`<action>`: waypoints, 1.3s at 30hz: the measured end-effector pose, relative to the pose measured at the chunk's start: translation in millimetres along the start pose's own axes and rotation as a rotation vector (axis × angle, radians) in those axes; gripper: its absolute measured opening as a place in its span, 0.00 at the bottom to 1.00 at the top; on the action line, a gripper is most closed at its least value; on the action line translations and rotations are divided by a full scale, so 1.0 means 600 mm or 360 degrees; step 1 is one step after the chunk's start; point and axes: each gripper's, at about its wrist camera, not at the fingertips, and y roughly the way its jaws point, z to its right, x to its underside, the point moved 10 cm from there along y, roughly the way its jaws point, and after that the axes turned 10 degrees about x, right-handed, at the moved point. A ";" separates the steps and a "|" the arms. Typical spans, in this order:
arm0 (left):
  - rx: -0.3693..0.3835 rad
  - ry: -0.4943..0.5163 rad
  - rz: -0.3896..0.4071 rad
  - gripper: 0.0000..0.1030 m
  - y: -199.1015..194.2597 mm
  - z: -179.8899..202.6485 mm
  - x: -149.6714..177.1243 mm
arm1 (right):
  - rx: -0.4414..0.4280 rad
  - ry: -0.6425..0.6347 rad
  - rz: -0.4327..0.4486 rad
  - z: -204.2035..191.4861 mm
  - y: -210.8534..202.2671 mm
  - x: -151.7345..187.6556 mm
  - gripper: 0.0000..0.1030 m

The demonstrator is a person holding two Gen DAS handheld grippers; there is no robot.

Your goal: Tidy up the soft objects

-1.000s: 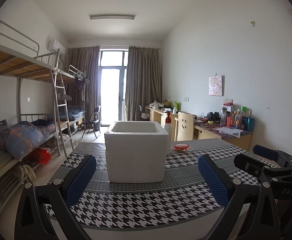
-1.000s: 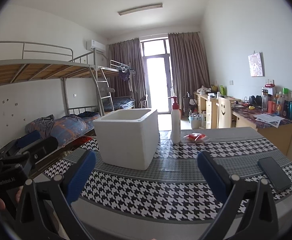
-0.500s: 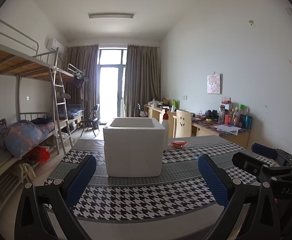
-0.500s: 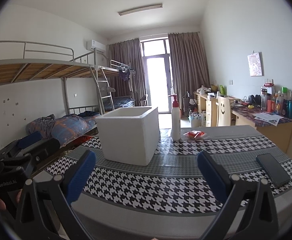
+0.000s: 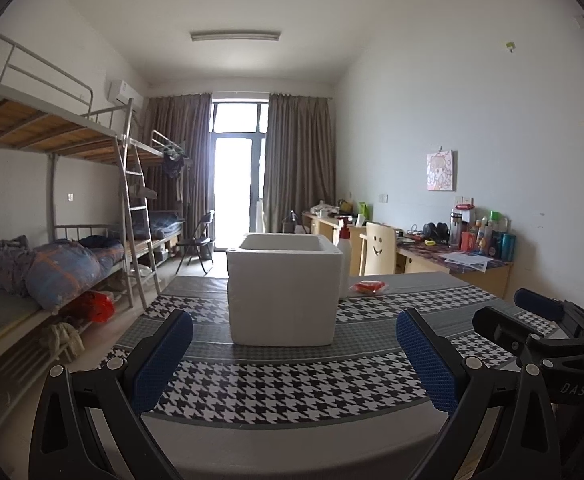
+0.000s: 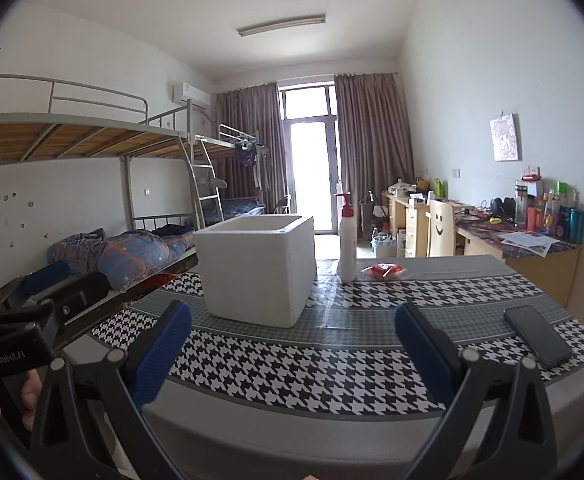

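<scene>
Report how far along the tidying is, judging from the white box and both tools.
Nothing looks done: the white foam box stands open on the houndstooth table, its inside hidden. Nothing is in hand: the left tool and the right tool are both open and empty, short of the box. Left: everything. The only likely soft item is the small red packet beside the pump bottle.

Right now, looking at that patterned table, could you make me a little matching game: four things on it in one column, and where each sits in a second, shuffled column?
Things:
1. white foam box
2. pump bottle
3. red packet
4. dark phone

Places:
A. flat near the table's right edge
B. far side, just right of the bottle
C. middle of the table, open top up
D. upright, just right of the box

Pairs: 1-C, 2-D, 3-B, 4-A
</scene>
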 end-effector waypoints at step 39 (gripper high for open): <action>-0.0063 0.0036 0.0004 0.99 -0.014 -0.007 0.018 | 0.0063 -0.0006 0.0019 0.001 -0.020 0.009 0.99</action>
